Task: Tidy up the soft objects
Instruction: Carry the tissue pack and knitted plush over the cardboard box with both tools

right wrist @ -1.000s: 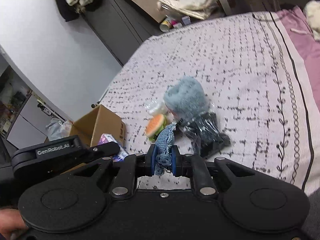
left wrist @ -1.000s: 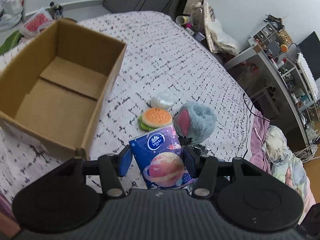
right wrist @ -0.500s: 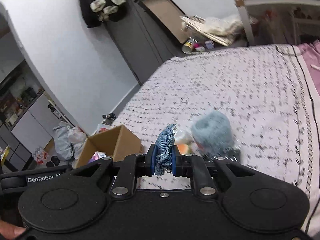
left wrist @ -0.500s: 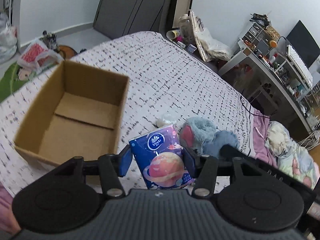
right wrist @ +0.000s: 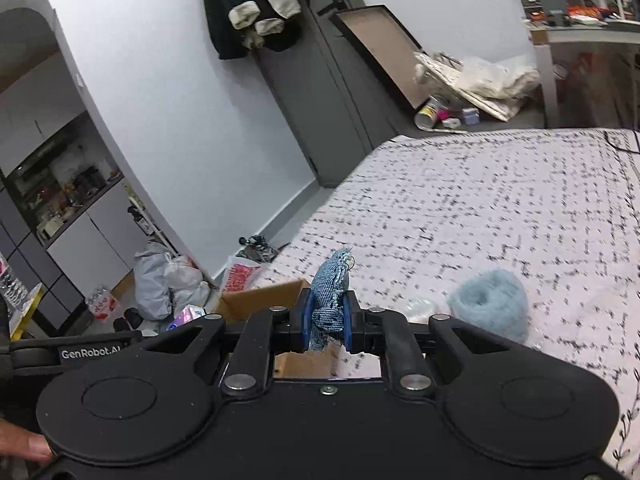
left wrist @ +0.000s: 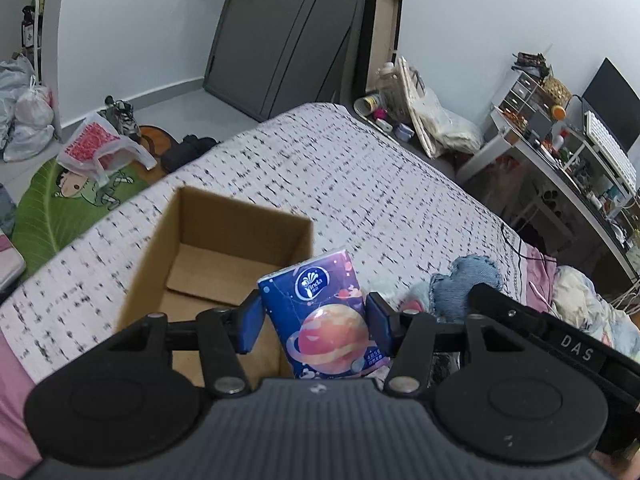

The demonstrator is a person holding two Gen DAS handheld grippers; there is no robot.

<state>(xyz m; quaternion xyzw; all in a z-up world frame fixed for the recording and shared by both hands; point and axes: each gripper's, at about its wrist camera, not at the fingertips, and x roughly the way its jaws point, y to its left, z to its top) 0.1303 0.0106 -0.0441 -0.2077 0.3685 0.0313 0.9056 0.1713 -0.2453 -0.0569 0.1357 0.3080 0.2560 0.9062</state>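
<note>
Tissue pack sits clamped in our left hand-held gripper, jaws part-open around its width, above the cardboard box on the bed. Our right hand-held gripper, fully closed, pinches a denim heart by its edge. We judge that thin hold could slip; a release short of the box would miss it.

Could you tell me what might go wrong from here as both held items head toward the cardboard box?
1. The right gripper pinches only a thin edge of the denim piece; it could slip free short of the cardboard box.
2. Both grippers sit close together, so the left gripper with its tissue pack might bump the right one above the box.
</note>
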